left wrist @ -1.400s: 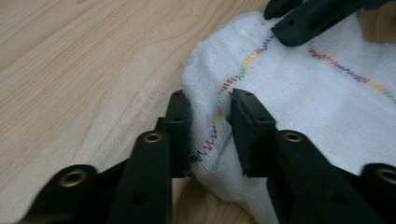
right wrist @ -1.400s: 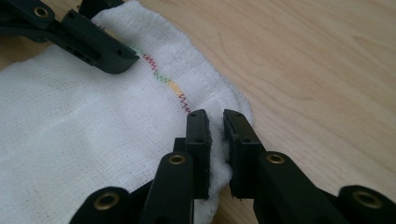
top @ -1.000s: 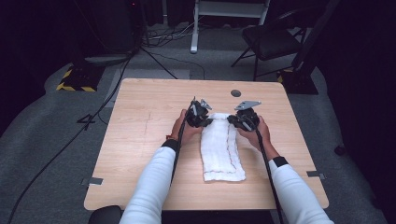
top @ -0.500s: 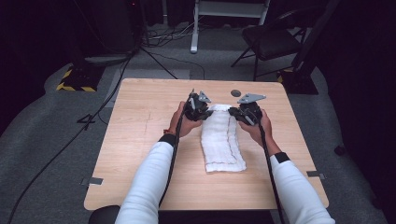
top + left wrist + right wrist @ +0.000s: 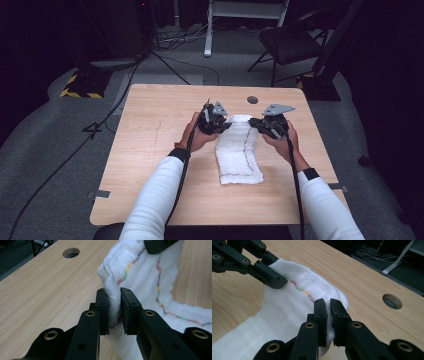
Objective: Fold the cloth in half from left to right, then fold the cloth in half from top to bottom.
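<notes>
Left gripper [image 5: 216, 120]: clamped on the far left corner of the cloth [image 5: 239, 150]; in the left gripper view the jaws pinch a bunched fold of white weave [image 5: 113, 305].
Left hand [image 5: 196, 136]: at the cloth's left edge, forearm coming in from the near side.
Cloth: one white cloth with a line of coloured zigzag stitching, at the middle of the table [image 5: 150, 150]. Far end lifted and slung between the two grippers; near end lies flat on the wood.
Long axis: runs from the far end to the near end, toward the person, leaning slightly to the right at the near end.
Key relation: the free length lies toward the person from both grippers, so any fold or pull goes along that axis. Each gripper has its own corner; neither is nearer.
Right gripper [image 5: 271, 126]: clamped on the far right corner; the right gripper view shows cloth squeezed between the jaws [image 5: 329, 315].
Right hand [image 5: 284, 142]: at the right edge, level with the left.
Hole [image 5: 252, 100]: one round hole in the tabletop, beyond the cloth.
Count: one cloth, two grippers, one table, one hole.
Judgement: far edge gripped and raised, likely the start of a fold toward the near end.
</notes>
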A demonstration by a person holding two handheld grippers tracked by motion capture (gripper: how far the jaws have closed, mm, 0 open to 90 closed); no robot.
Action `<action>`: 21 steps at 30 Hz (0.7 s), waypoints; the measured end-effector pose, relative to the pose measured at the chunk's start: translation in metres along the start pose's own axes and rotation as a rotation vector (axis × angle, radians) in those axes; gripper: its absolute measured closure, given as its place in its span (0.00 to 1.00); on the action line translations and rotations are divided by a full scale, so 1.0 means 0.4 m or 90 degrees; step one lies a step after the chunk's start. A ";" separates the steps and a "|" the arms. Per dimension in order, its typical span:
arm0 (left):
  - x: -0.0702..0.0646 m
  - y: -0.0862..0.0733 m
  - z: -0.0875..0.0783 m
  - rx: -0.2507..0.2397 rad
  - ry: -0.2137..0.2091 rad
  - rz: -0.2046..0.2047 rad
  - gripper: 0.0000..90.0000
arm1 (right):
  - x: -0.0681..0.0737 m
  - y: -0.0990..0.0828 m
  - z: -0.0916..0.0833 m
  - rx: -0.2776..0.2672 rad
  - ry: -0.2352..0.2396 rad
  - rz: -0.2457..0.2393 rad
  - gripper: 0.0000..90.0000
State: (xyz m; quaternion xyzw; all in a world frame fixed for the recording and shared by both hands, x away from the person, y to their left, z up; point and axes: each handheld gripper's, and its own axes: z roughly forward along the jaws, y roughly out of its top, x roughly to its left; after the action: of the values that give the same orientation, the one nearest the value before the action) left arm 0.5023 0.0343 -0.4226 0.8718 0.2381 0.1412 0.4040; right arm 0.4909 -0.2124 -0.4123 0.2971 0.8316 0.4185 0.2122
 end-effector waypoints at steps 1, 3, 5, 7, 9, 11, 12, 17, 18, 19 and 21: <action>-0.005 0.000 -0.002 0.002 -0.004 0.004 0.86 | 0.001 -0.004 -0.005 -0.004 0.003 0.003 0.93; -0.013 -0.001 -0.008 0.005 -0.009 0.012 0.86 | 0.005 -0.008 -0.013 -0.007 0.007 0.001 0.93; -0.023 -0.004 -0.015 0.005 -0.010 0.013 0.86 | 0.009 -0.011 -0.020 -0.008 0.012 0.002 0.93; -0.037 -0.009 -0.024 0.005 -0.015 0.025 0.86 | 0.016 -0.015 -0.026 -0.008 0.014 -0.003 0.93; -0.048 -0.015 -0.032 0.004 -0.020 0.040 0.85 | 0.025 -0.020 -0.037 -0.009 0.020 -0.009 0.93; -0.053 -0.023 -0.039 0.004 -0.025 0.039 0.85 | 0.032 -0.026 -0.044 -0.008 0.024 -0.012 0.94; -0.057 -0.028 -0.043 0.002 -0.027 0.039 0.84 | 0.036 -0.028 -0.047 -0.006 0.026 -0.016 0.94; -0.071 -0.045 -0.061 -0.005 -0.033 0.041 0.84 | 0.059 -0.038 -0.062 -0.011 0.038 -0.023 0.94; -0.076 -0.048 -0.065 -0.005 -0.036 0.046 0.85 | 0.065 -0.039 -0.067 -0.011 0.041 -0.026 0.94; -0.083 -0.053 -0.067 -0.006 -0.037 0.049 0.85 | 0.070 -0.040 -0.070 -0.011 0.042 -0.030 0.94; -0.093 -0.059 -0.072 -0.005 -0.037 0.056 0.85 | 0.077 -0.045 -0.077 -0.009 0.049 -0.035 0.94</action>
State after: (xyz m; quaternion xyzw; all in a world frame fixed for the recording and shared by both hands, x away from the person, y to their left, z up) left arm 0.4512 0.0461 -0.4245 0.8837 0.1870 0.1347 0.4074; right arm 0.4441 -0.2177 -0.4130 0.2563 0.8440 0.4296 0.1936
